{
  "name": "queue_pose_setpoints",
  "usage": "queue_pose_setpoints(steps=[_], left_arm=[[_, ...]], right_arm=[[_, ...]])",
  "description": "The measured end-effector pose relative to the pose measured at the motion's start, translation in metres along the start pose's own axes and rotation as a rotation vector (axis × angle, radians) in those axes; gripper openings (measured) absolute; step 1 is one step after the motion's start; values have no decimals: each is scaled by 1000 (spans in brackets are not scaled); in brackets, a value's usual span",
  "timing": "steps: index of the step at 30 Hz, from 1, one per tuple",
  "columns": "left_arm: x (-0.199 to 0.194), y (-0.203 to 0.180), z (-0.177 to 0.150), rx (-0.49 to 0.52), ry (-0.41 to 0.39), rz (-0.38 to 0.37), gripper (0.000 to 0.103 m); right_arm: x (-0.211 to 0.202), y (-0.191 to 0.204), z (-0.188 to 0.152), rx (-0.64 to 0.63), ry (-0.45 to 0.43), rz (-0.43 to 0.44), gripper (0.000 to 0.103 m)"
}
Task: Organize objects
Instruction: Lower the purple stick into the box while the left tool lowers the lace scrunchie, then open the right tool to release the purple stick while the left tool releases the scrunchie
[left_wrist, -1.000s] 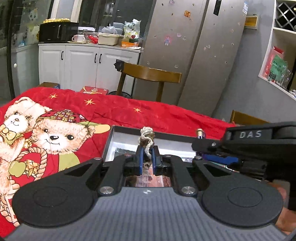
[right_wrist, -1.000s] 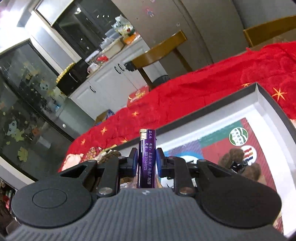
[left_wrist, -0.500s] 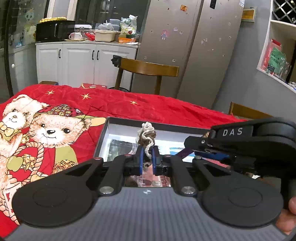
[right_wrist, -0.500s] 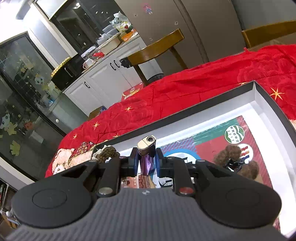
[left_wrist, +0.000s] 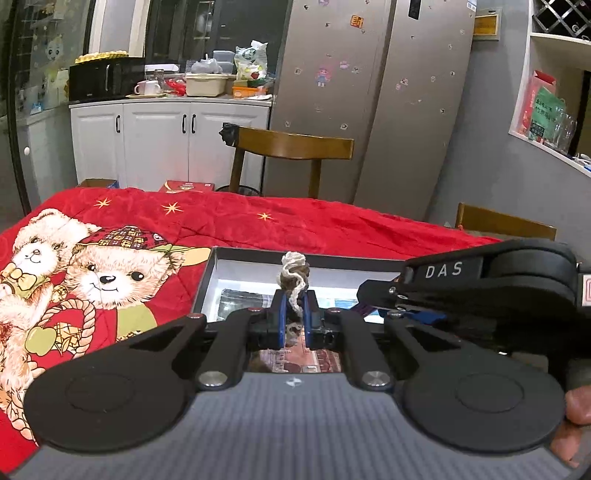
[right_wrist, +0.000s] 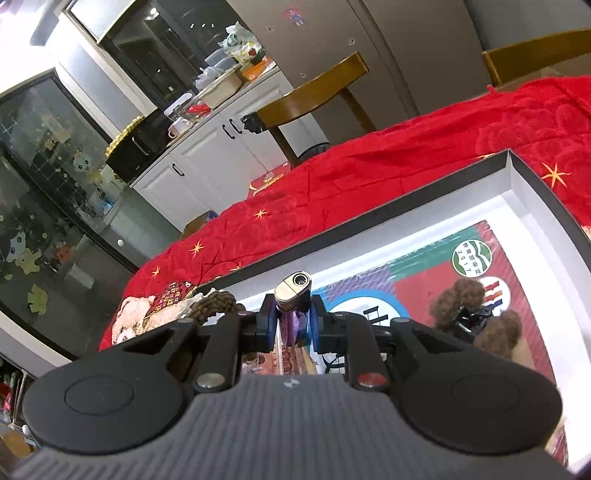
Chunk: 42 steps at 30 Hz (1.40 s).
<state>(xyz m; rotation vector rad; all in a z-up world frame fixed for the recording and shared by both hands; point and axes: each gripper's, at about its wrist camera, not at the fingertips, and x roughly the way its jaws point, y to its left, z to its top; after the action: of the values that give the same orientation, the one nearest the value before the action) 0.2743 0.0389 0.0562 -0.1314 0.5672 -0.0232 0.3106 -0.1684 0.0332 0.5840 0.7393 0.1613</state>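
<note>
The purple lighter (right_wrist: 291, 310) has tipped from upright to leaning forward, metal top facing the camera.

1. Indoor artificial light; both my feeds read evenly lit, colours saturated on the red blanket (left_wrist: 295, 221).
2. Glare whitens the top-left corner of my right wrist view.
3. The box's white inner wall (right_wrist: 424, 240) shines brightly.
4. Fisheye bends the refrigerator (left_wrist: 369, 92) and cabinet (left_wrist: 166, 140) lines outward at the edges.
5. Focus stays sharp throughout; I see no motion blur.

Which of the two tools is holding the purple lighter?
The right tool: it pinches the purple lighter with the metal top. The left tool grips a brown and white string bundle.
</note>
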Motion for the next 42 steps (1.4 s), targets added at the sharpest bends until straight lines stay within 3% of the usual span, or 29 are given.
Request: queue_pose_setpoints(steps=[5, 22, 26, 29, 31, 34, 38, 42], left_arm=[[3, 0, -1, -1, 10, 15, 12], [0, -2, 2, 10, 20, 16, 12], [-9, 2, 9, 0, -1, 11, 18], [-25, 5, 18, -4, -47, 5, 37], [-43, 7, 26, -4, -117, 16, 53], [-72, 7, 35, 1, -197, 7, 66], [-125, 3, 44, 0, -293, -22, 75], [-183, -11, 39, 33, -369, 16, 77]], right_arm=[[-1, -8, 2, 36, 5, 51, 21], [-17, -5, 12, 17, -14, 70, 24], [-24, -4, 15, 26, -24, 98, 37], [-35, 3, 18, 11, -57, 124, 48], [-49, 10, 19, -19, -94, 139, 66], [-78, 24, 21, -69, -168, 172, 77], [-125, 38, 15, -105, -260, 237, 89], [-167, 44, -2, -139, -315, 256, 98]])
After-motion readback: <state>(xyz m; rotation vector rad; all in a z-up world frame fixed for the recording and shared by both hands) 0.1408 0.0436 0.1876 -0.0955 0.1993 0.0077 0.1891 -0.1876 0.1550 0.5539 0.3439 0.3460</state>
